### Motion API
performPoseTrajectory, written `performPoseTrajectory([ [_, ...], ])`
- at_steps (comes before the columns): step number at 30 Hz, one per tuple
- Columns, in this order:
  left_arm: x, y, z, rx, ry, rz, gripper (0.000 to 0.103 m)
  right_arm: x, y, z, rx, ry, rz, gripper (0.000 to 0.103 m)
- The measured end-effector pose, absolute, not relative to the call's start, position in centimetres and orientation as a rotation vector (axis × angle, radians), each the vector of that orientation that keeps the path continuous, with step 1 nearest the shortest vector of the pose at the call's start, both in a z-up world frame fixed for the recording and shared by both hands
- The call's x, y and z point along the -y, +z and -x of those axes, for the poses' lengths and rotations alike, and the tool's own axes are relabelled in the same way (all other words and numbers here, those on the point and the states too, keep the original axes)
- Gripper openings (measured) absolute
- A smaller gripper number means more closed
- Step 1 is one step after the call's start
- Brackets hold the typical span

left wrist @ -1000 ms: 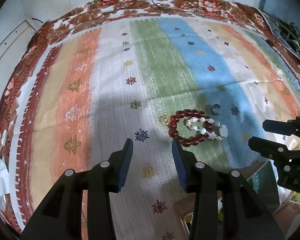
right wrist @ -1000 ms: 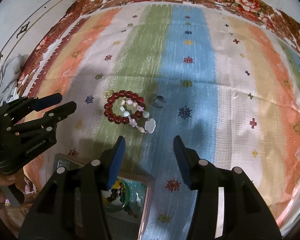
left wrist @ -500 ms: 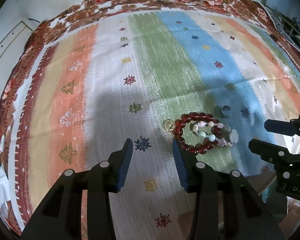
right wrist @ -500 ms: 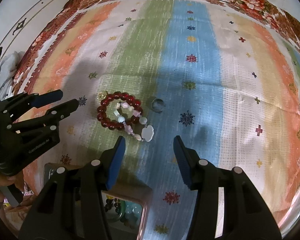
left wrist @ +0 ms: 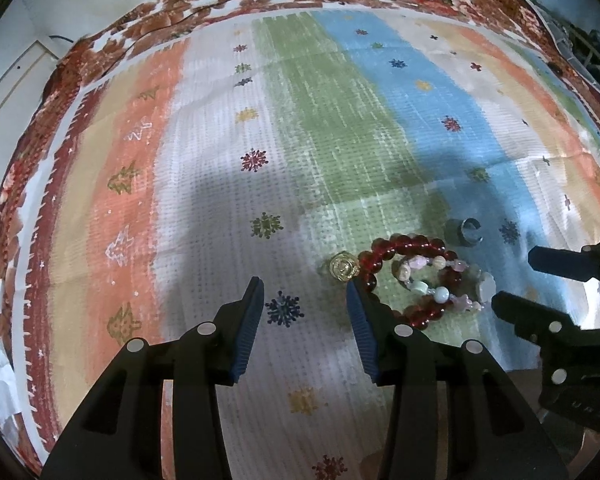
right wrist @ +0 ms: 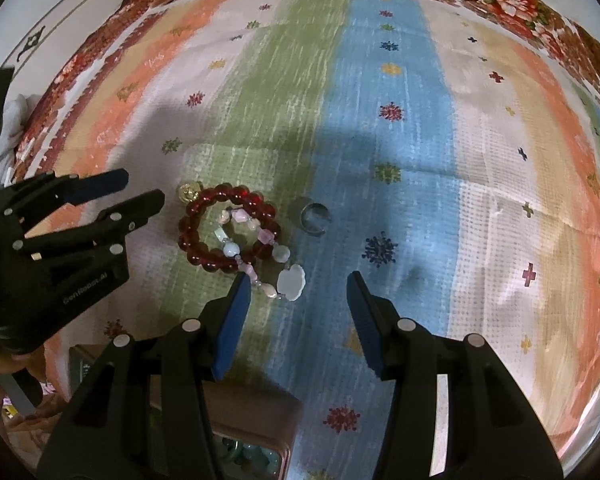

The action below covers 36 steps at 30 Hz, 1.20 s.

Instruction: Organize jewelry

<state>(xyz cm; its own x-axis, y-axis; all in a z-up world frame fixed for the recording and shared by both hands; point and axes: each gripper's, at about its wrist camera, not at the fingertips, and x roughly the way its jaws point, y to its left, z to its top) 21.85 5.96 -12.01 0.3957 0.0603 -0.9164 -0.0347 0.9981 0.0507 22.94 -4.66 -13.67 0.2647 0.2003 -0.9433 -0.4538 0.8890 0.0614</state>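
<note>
Left gripper (left wrist: 304, 300) and right gripper (right wrist: 296, 294): jaws wide, empty, at bottom of frame. Beyond them, centre frame, a red bead bracelet (right wrist: 196, 236) lies on the striped cloth (right wrist: 400, 140), overlapped by a pastel bead strand (right wrist: 260, 268). Gold charm (left wrist: 344, 266) touches its left; silver ring (right wrist: 312, 220) lies just right.

hidden and cut-off parts around the red bead bracelet (right wrist: 229, 234)

in the right wrist view, the box (right wrist: 256, 446) nearer the camera than the bracelet is mostly covered by the right gripper (right wrist: 296, 312) and cut by the bottom edge; its contents show only as blurred greenish beads. the pastel bracelet (right wrist: 256, 258) lies across the red one, hiding some of its beads. in the left wrist view, the left gripper (left wrist: 305, 325) covers the red bracelet's near-left beads, and the right gripper (left wrist: 514, 278) is cut by the right edge.
</note>
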Motion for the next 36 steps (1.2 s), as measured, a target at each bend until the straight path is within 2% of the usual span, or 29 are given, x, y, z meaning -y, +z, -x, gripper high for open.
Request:
performPoseTrajectory([
  [13, -5.9, -13.5, -23.7, -1.189, 0.033, -0.021, 0.045, 4.4, -15.3, -24.5, -1.271, 0.445, 0.229, 0.051],
  [14, -5.9, -13.6, -23.8, -1.192, 0.025, -0.011, 0.045, 4.4, -15.4, -24.6, -1.274, 0.444, 0.227, 0.05],
  [18, -5.8, -13.9, -24.2, -1.194, 0.021, -0.008, 0.045, 4.3, -16.1, -24.8, -1.299, 0.448, 0.217, 0.03],
  [20, -5.7, -14.1, -24.4, -1.198, 0.017, -0.013, 0.045, 4.2, -16.2, -24.7, -1.296, 0.451, 0.23, 0.028],
  [23, -5.5, -14.6, -24.7, -1.207, -0.001, -0.011, 0.045, 4.2, -16.2, -24.7, -1.298, 0.46, 0.222, 0.019],
  [26, -5.2, -14.8, -24.8, -1.207, -0.007, -0.019, 0.044, 4.5, -16.3, -24.8, -1.301, 0.465, 0.201, 0.019],
  [30, -5.4, -15.1, -24.8, -1.2, 0.005, -0.037, 0.036, 5.1, -15.6, -24.9, -1.283, 0.458, 0.168, 0.019],
  [32, -5.7, -15.0, -24.9, -1.196, 0.019, -0.032, 0.024, 5.4, -15.1, -25.0, -1.269, 0.457, 0.152, 0.019],
  [34, -6.3, -14.8, -24.9, -1.195, 0.035, -0.021, 0.017, 5.6, -14.6, -25.1, -1.256, 0.453, 0.136, 0.019],
  [36, -6.9, -14.8, -24.7, -1.192, 0.036, 0.001, 0.016, 5.8, -14.2, -25.1, -1.245, 0.451, 0.13, 0.019],
])
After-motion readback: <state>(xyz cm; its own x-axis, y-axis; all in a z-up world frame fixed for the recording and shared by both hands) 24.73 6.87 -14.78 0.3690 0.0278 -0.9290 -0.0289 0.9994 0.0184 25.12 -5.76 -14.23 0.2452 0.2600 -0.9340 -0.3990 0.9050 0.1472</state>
